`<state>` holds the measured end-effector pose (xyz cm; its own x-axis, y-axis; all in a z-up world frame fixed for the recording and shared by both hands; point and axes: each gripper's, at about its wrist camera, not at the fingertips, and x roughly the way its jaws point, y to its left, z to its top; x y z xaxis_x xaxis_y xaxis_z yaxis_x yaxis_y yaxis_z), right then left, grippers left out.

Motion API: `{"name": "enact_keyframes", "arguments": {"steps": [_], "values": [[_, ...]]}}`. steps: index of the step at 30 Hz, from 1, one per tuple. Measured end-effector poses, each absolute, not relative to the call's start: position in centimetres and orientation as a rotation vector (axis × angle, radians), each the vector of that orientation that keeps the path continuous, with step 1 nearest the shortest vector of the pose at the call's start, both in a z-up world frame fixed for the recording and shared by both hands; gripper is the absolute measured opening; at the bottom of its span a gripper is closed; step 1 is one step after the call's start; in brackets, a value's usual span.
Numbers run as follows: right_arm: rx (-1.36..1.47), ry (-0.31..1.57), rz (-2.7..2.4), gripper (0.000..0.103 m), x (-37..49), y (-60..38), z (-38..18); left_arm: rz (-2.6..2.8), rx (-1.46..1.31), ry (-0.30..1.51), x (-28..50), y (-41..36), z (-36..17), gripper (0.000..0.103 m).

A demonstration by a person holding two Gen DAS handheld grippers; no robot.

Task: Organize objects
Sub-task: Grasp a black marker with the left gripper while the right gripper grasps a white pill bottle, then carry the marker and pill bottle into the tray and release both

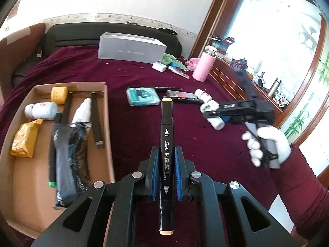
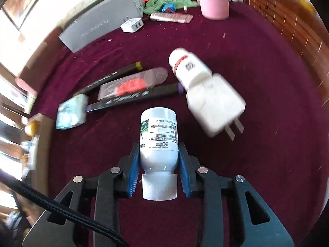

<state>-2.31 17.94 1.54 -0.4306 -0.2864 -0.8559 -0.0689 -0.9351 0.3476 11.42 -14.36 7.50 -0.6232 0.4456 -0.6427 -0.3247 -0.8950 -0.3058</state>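
Note:
My left gripper (image 1: 165, 154) is shut on a black art marker (image 1: 166, 144) with peach end caps, held above the maroon cloth just right of the cardboard box (image 1: 107, 123). The box holds bottles, markers, a yellow packet and a dark pouch. My right gripper (image 2: 158, 150) is shut on a white pill bottle (image 2: 158, 135), cap toward the camera, above the cloth. It also shows in the left wrist view (image 1: 213, 115), with the gloved hand behind it. Loose on the cloth lie a white charger (image 2: 213, 105), another white bottle (image 2: 189, 68), two markers (image 2: 133, 98) and a tissue pack (image 2: 71, 111).
A grey box (image 1: 131, 46) stands at the back with a green cloth (image 2: 168, 0), a small white adapter (image 2: 131, 25) and a pink flask (image 1: 203, 65) near it. A wooden ledge (image 1: 230, 78) with clutter runs along the right edge.

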Motion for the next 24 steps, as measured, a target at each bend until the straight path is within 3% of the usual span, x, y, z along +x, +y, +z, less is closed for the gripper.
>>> {"name": "enact_keyframes", "arguments": {"steps": [9,24], "values": [[1.479,-0.738,-2.268,0.032,0.9,15.0,2.6,2.597,-1.038,-0.284,13.4,-19.6,7.9,0.012],[1.402,-0.643,-2.074,0.032,2.8,3.9,4.7,2.833,-1.113,-0.348,15.8,-30.1,6.7,0.012]]}}
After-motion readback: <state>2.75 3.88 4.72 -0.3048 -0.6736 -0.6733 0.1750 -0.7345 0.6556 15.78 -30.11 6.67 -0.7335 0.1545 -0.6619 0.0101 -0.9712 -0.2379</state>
